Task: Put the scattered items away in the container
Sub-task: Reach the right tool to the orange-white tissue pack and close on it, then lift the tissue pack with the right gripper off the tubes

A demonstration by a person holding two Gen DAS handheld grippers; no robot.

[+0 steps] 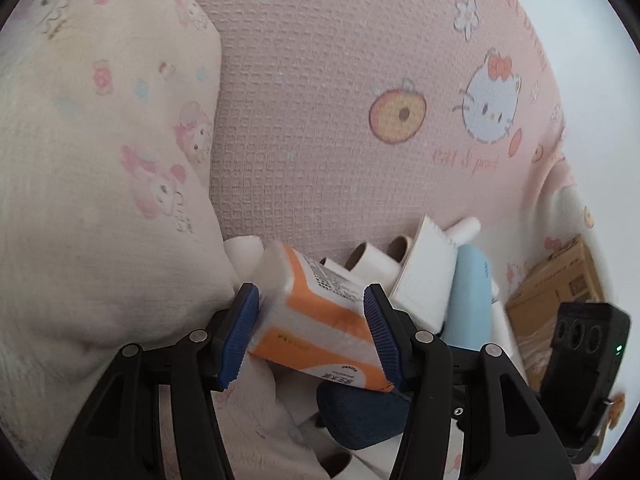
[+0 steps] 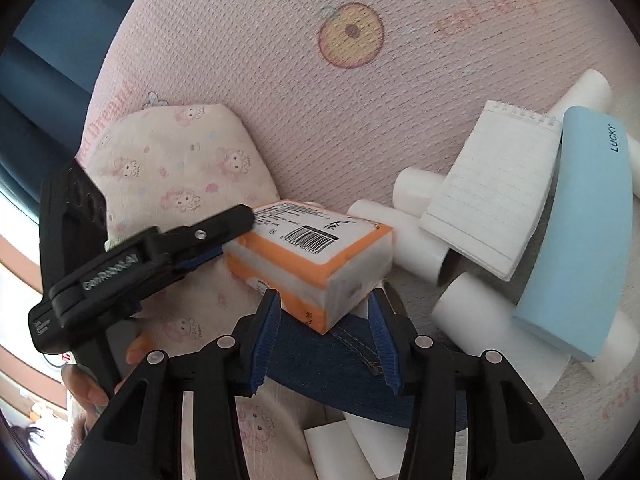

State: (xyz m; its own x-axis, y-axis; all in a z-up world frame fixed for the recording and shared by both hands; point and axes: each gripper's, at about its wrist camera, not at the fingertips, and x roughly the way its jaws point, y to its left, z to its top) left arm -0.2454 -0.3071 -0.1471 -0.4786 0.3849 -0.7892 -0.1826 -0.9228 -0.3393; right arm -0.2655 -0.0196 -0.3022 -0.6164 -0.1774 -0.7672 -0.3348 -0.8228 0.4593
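An orange-and-white tissue pack (image 1: 312, 312) is gripped across its width by my left gripper (image 1: 310, 338), whose blue pads press on both sides. In the right wrist view the same pack (image 2: 304, 248) hangs tilted over a denim item (image 2: 320, 364), with the left gripper (image 2: 240, 224) holding its far end. My right gripper (image 2: 324, 336) straddles the pack's near corner. A thin gap shows at its right pad, so I read it as open. A cardboard box (image 1: 556, 292) stands at the right edge.
A lined notepad (image 2: 488, 200), a light blue case (image 2: 580, 240) and several white rolls (image 2: 400, 240) lie heaped on the pink bedspread (image 2: 320, 100). A printed pillow (image 1: 100, 200) fills the left. The right gripper's black housing (image 1: 584, 352) is beside the box. A hand (image 2: 88, 388) shows lower left.
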